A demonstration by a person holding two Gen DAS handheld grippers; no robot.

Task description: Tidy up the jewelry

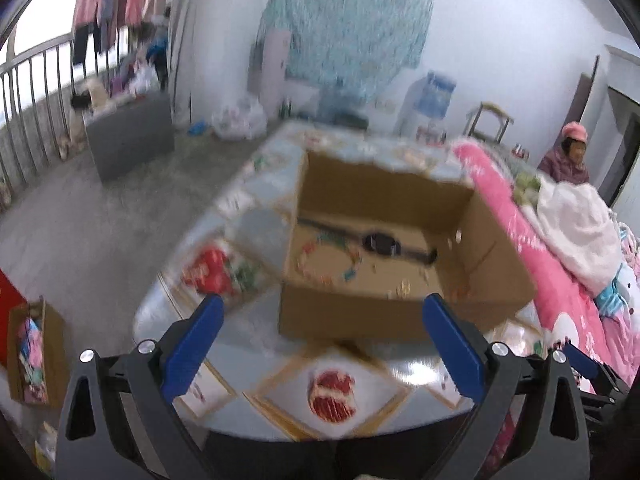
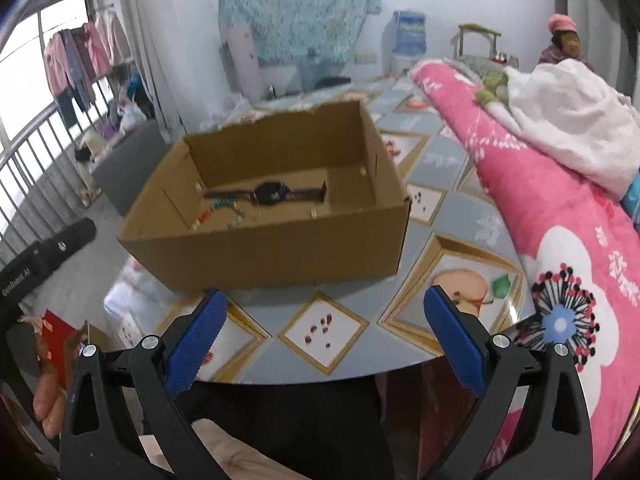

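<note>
An open cardboard box [image 1: 352, 316] [image 2: 280, 256] stands on the table just ahead of both grippers. On its floor lies a dark-strapped watch [image 1: 380, 244] [image 2: 268, 193], with a colourful beaded bracelet [image 1: 328, 258] [image 2: 219, 210] beside it and small pale pieces scattered around. My left gripper [image 1: 323, 300] is open in front of the box's near wall, nothing between its blue pads [image 1: 200, 344]. The right gripper [image 2: 326, 294] is also open and holds nothing, low over the table's near edge. The left gripper's black body [image 2: 44, 256] shows at the left of the right wrist view.
The table [image 2: 460, 216] has a grey cloth with fruit pictures. A pink quilt [image 2: 560, 220] and a white blanket [image 2: 568, 120] are piled along its right side. A person [image 2: 562, 40] sits far right. A box of clothes [image 1: 36, 356] stands on the floor, lower left.
</note>
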